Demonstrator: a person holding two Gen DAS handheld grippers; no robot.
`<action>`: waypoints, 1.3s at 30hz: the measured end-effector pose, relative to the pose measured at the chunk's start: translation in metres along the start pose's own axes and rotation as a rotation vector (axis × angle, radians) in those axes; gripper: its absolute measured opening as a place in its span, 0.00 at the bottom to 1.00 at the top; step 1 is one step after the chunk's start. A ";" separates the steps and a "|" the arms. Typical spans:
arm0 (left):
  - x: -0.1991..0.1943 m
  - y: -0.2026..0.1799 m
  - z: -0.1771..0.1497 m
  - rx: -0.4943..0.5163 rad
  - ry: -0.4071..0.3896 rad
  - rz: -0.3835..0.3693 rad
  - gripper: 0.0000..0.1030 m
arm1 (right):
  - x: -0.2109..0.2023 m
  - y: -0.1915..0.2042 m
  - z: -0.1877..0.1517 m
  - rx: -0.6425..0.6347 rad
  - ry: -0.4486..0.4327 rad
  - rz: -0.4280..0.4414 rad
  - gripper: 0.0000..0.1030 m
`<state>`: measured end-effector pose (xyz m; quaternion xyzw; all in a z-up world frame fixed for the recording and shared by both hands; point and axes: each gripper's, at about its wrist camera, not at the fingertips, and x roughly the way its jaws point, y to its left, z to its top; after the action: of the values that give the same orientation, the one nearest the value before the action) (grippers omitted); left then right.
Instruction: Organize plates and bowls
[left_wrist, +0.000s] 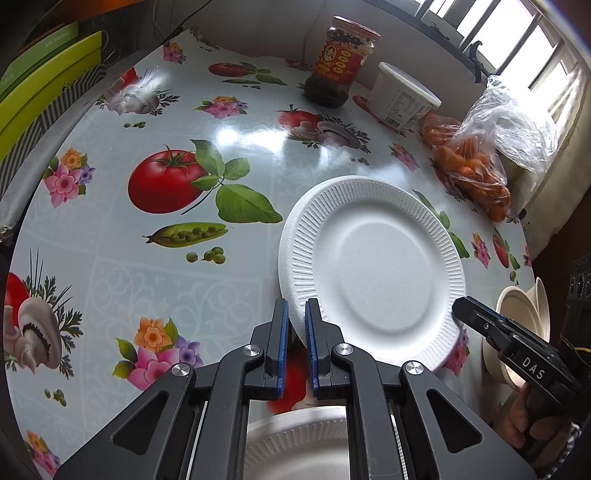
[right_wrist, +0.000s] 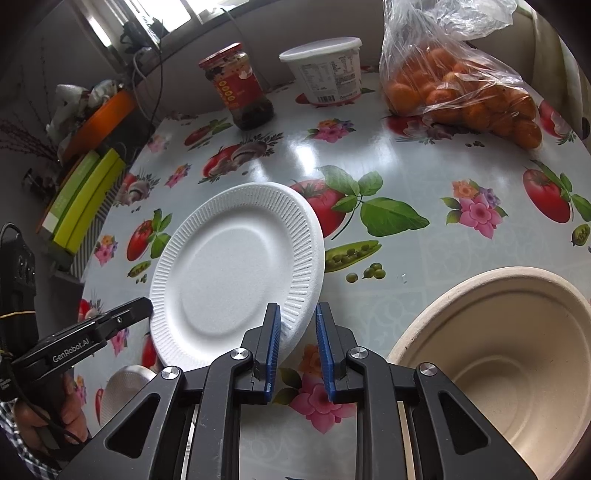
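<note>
Both tongs grip the same white foam plate: the left tongs (left_wrist: 296, 325) pinch its near-left rim, the right tongs (right_wrist: 298, 325) its near-right rim. That foam plate (left_wrist: 373, 269) tilts just above the flowered surface (left_wrist: 229, 122). A second foam plate (left_wrist: 299, 439) lies below the left tongs, and beige bowls (right_wrist: 509, 362) sit at the right. The step looks like stacking; next, lower this plate onto its twin.

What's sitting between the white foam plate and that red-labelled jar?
Nothing: only bare patterned tablecloth lies between the foam plate and the jar, clearest in the left wrist view.
</note>
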<state>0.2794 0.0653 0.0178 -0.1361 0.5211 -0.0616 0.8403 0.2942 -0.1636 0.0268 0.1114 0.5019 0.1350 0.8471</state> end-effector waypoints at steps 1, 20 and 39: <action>0.000 0.000 0.000 0.000 -0.001 0.000 0.09 | 0.000 0.000 0.000 -0.001 0.000 -0.001 0.19; -0.005 0.010 0.003 -0.047 -0.015 -0.037 0.09 | 0.001 0.000 -0.003 -0.001 0.008 0.002 0.18; 0.004 0.017 0.002 -0.086 0.014 -0.083 0.17 | 0.002 -0.001 -0.003 0.006 0.014 0.003 0.18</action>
<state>0.2823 0.0806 0.0107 -0.1929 0.5232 -0.0750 0.8267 0.2927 -0.1632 0.0232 0.1139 0.5080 0.1354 0.8430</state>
